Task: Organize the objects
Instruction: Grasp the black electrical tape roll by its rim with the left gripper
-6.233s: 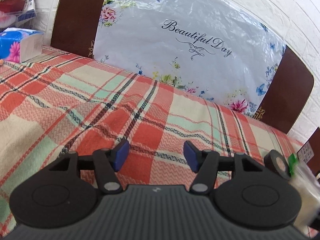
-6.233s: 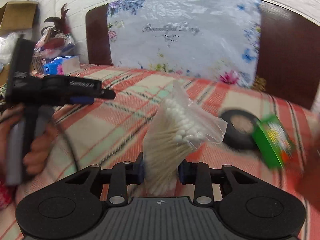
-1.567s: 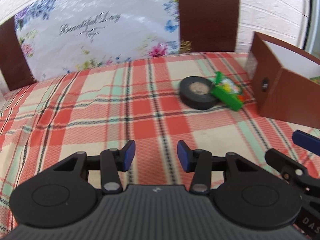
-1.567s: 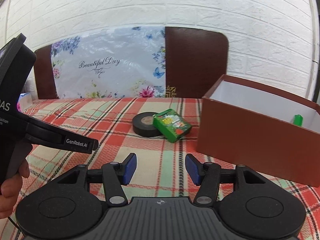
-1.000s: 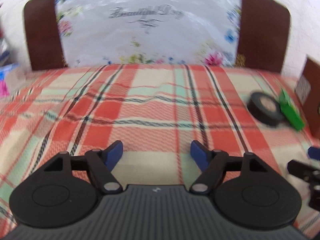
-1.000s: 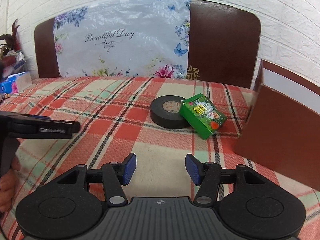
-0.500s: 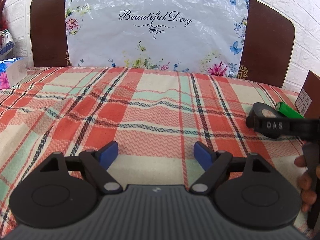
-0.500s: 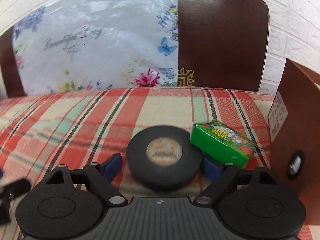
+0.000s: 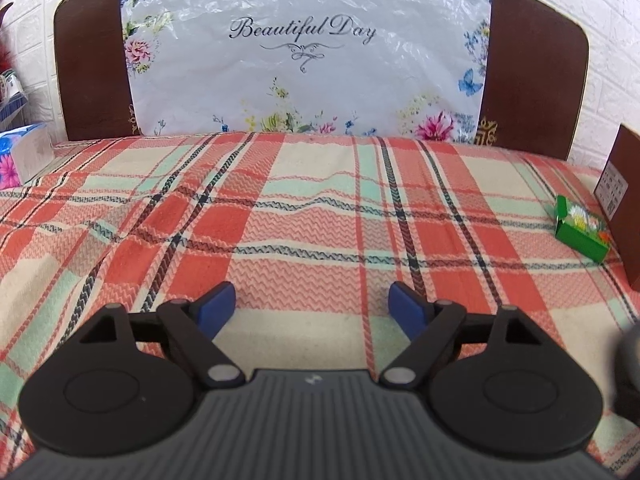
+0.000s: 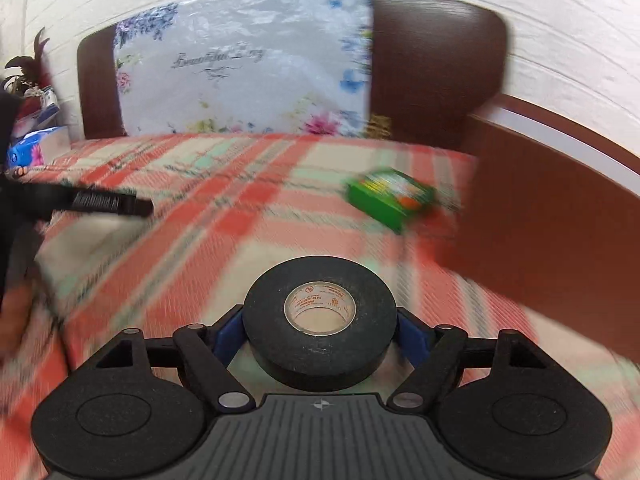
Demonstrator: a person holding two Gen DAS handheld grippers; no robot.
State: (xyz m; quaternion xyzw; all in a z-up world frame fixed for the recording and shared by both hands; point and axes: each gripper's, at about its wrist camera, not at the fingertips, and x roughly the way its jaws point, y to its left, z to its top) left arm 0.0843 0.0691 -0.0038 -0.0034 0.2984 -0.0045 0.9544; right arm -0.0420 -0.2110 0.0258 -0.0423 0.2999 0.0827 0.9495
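Two items are remaining outside the brown box (image 10: 560, 216): the black tape roll (image 10: 320, 320) and the green packet (image 10: 390, 198). The right gripper (image 10: 320, 334) is clamping the tape roll across its outer rim, both blue pads pressing its sides, and is carrying it above the plaid bedspread (image 10: 240, 220) — the transfer step appears to be in hand. The left gripper (image 9: 312, 306) is hovering with jaws wide apart, holding nothing. The green packet is lying near the bedspread's right edge, just beside the box wall. Next, the right gripper is likely needing to clear the box rim before releasing — a low approach risks striking the wall.
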